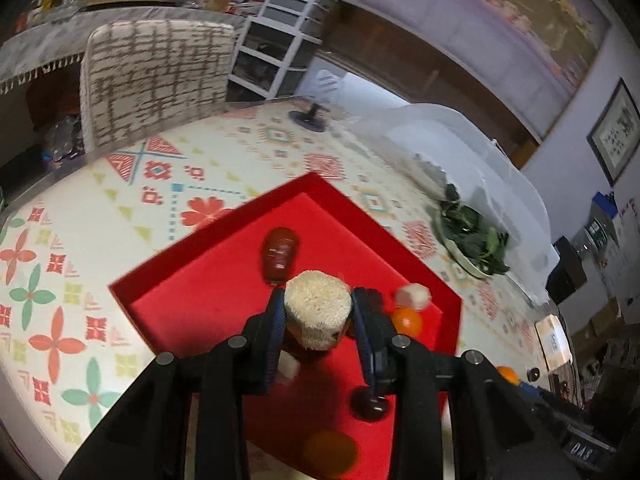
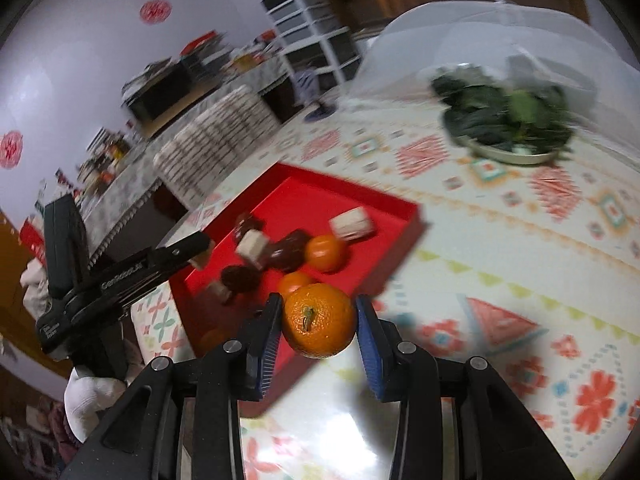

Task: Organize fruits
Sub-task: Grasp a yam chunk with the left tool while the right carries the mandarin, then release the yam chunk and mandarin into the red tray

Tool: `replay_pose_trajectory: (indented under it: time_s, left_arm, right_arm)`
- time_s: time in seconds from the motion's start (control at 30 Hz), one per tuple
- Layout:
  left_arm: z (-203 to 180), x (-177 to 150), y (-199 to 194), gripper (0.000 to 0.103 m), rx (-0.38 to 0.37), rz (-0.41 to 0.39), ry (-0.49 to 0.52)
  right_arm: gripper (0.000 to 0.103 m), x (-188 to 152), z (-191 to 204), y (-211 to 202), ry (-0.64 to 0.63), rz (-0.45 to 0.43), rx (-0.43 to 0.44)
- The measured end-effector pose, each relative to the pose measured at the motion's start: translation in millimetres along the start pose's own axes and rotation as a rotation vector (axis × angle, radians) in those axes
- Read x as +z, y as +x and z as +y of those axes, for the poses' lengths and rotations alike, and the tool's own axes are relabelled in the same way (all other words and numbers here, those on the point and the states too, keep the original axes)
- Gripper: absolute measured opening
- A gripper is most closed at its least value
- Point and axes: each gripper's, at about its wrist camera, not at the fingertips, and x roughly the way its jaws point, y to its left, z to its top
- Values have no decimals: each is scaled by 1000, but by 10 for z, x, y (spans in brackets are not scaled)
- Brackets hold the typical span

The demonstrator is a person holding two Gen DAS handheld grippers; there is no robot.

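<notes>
A red tray (image 1: 168,292) lies on the patterned table and holds dark red fruits (image 1: 280,254), pale cut chunks (image 1: 414,296) and oranges (image 1: 407,322). My left gripper (image 1: 318,320) is shut on a pale cut chunk with a fibrous end (image 1: 318,312), held above the tray. In the right wrist view my right gripper (image 2: 318,324) is shut on an orange (image 2: 319,320), held over the near edge of the tray (image 2: 400,216). The left gripper's body (image 2: 120,276) shows at the left over the tray. Fruits (image 2: 324,252) lie clustered in the tray.
A plate of dark leafy greens (image 2: 508,124) sits under a white mesh food cover (image 2: 460,32) at the table's far side. A patterned chair back (image 1: 156,76) stands behind the table. White drawers (image 1: 280,32) stand further back. An orange (image 1: 507,374) lies off the tray to the right.
</notes>
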Motion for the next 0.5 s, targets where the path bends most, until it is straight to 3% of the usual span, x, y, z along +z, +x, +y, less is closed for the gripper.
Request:
replay_pose_trajectory:
  time_s: [0.27, 0.5]
  left_arm:
    - [232, 95, 36, 32, 2, -8, -40]
    - [280, 114, -41, 47, -39, -25, -81]
  right_arm:
    - [40, -57, 348, 404, -75, 73, -1]
    - [41, -116, 412, 466, -106, 76, -37]
